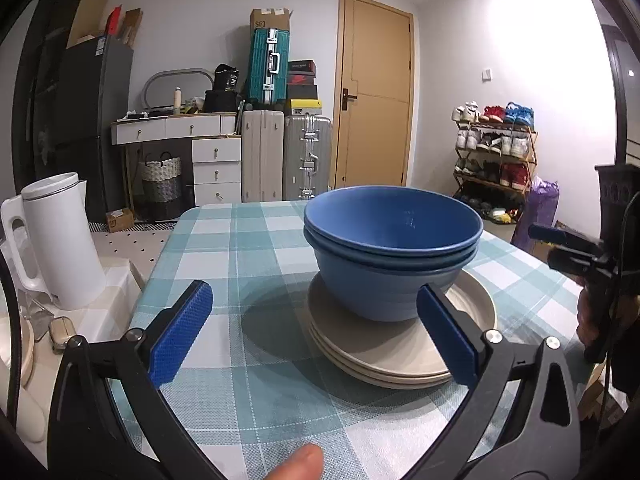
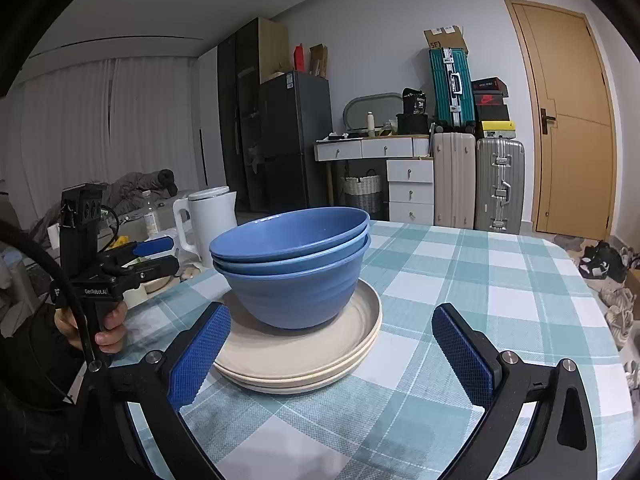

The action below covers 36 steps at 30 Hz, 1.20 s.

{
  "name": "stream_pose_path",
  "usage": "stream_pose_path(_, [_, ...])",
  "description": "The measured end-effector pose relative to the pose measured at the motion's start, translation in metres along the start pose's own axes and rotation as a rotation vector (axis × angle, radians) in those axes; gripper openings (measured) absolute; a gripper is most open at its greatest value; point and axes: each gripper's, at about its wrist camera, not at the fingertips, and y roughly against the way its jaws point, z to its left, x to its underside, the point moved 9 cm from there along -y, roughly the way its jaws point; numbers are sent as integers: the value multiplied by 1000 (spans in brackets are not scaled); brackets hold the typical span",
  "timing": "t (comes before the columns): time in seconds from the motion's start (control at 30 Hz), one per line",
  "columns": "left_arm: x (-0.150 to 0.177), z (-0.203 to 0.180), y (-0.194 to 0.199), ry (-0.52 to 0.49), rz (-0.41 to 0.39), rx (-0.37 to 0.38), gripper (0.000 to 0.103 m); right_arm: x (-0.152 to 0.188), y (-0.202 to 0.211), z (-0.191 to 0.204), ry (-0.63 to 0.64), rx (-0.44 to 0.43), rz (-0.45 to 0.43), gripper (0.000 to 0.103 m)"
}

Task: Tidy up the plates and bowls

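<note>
Resting mid-worktop (image 1: 248,240): nested blue bowls (image 1: 392,248) atop stacked beige plates (image 1: 384,352). Left tongs (image 1: 316,336) spread apart, empty; stack at 1 o'clock. Right tongs (image 2: 332,356) likewise apart, stack at 11 o'clock.

A nested stack of blue bowls (image 2: 294,268) is seen at the centre of the frame, set on a stack of beige plates (image 2: 304,354) on a checked tablecloth (image 2: 480,280). The right gripper (image 2: 332,354) is held wide open in the lower foreground, empty. At the left edge, the left gripper (image 2: 158,254) is gripped by a hand (image 2: 106,326). A white kettle (image 2: 210,220) is seen behind the bowls.
</note>
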Motion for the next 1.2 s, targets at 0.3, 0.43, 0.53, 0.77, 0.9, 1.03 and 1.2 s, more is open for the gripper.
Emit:
stream_pose_path(0.3, [0,-1,-2,-15,-6,14,102,4,0,-1,-9,0,-11,103])
stream_pose_path(0.43, [1,-2,-6,-18,-2,23,102,4,2,-3,-14,1,-26,103])
stream_pose_path(0.53, [1,0,-8,-1,-3,26,102,5,1,-4,-18,-5,-29,103])
stream_pose_path(0.77, [2,3,-14,11,-2,26,102,5,0,-5,-19,-6,-28,103])
stream_pose_path(0.9, [3,3,-14,12,-2,26,102,5,1,-5,-19,-6,-30,103])
stream_pose_path(1.03, [3,3,-14,11,-1,25,102,5,1,-5,-19,-6,-29,103])
stream_pose_path(1.2, [4,3,-13,13,-2,25,102,5,1,-5,-22,-6,-29,103])
